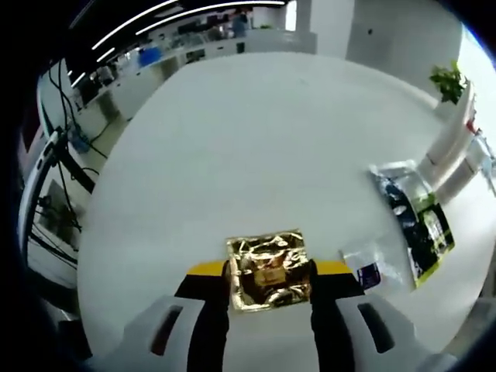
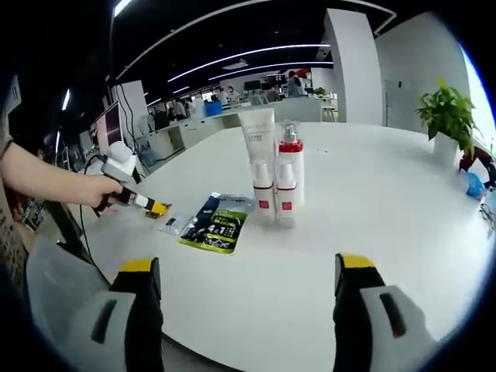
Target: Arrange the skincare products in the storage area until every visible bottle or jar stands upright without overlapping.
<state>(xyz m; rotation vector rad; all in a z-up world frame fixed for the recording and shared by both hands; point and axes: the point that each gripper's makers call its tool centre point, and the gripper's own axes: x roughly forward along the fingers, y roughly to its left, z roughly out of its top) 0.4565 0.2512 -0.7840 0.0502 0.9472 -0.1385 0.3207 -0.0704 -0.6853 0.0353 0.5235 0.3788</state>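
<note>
Gold packet [image 1: 270,270] sits squeezed in my left gripper [image 1: 270,288]; right gripper [image 2: 246,280] is wide apart. Two bottles [image 2: 277,172] stand up; flat packets [image 2: 216,221] wait.

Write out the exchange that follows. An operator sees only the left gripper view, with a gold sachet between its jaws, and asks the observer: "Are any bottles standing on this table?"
Observer: Yes. In the right gripper view a white tube and a red-trimmed pump bottle stand upright, side by side.
Operator: What is the other gripper doing?
Observer: The right gripper is open and holds nothing. Its jaws point towards those two.
Operator: How does mine look from there?
Observer: The left gripper, held by a hand, is low over the table with the gold sachet, just left of a green-and-black packet.
</note>
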